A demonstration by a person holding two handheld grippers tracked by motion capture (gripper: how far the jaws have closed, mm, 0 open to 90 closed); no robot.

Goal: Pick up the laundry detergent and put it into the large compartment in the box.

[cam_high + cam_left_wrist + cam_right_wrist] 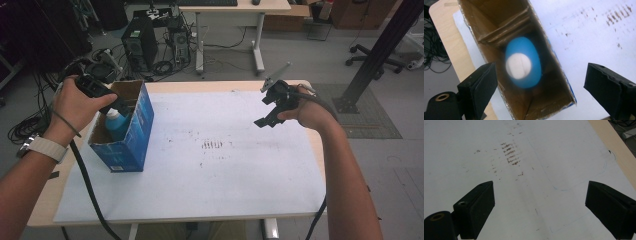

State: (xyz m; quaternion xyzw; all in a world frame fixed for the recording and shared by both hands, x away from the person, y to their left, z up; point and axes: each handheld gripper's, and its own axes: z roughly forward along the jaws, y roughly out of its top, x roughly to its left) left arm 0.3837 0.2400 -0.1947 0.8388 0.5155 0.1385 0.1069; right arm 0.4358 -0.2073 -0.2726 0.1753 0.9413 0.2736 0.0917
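Hovering over the open blue box at the desk's nine o'clock, the left tongs are gaping apart above the upright blue bottle inside; the right tongs are waiting, spread empty, at three o'clock.

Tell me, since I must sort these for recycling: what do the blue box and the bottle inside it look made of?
The blue box looks like corrugated cardboard: raw brown inner walls and frayed edges, with a glossy blue printed outside. The bottle seems smooth blue plastic with a white cap, though it is blurred in the left gripper view, so the finish is uncertain.
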